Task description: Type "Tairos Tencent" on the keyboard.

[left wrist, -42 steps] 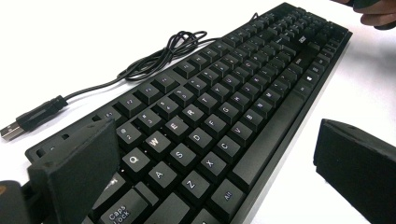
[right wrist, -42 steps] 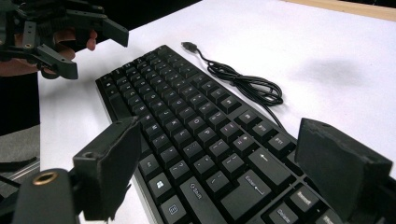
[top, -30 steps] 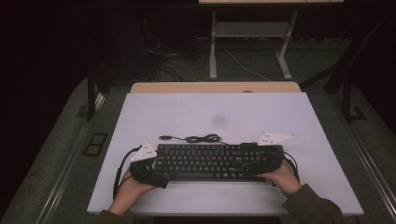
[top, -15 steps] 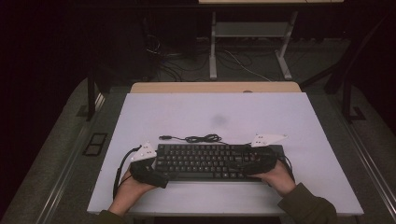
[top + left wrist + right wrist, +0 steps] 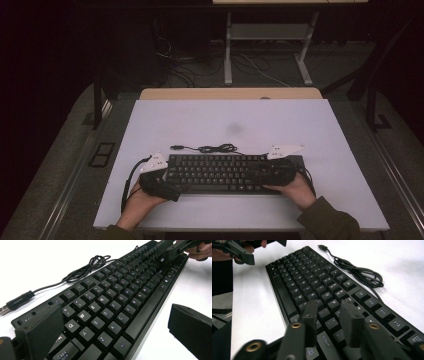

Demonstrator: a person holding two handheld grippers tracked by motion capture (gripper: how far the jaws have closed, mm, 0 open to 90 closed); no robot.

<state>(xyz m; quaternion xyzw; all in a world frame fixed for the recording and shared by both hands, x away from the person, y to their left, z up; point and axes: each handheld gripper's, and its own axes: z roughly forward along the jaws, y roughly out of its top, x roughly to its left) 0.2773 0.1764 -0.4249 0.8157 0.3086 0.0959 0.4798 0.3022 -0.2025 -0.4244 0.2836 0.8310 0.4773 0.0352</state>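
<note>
The black plastic corded keyboard (image 5: 220,173) sits near the table's front edge. Left gripper (image 5: 117,322) gapes wide around its end. Right gripper (image 5: 329,312) has just been closing, jaws hovering over keys, gripping nothing, so a lift could tip it.

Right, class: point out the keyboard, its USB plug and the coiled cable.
keyboard (image 5: 220,172), high view, middle key rows.
USB plug (image 5: 322,247), right gripper view, the plug's body.
coiled cable (image 5: 96,261), left gripper view, on the loops.

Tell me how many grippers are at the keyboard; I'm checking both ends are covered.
2. The left gripper sits open at the keyboard's left end, jaws astride its corner. The right gripper is over the keys at the right end, jaws just narrowed, nothing visibly between them.
</note>
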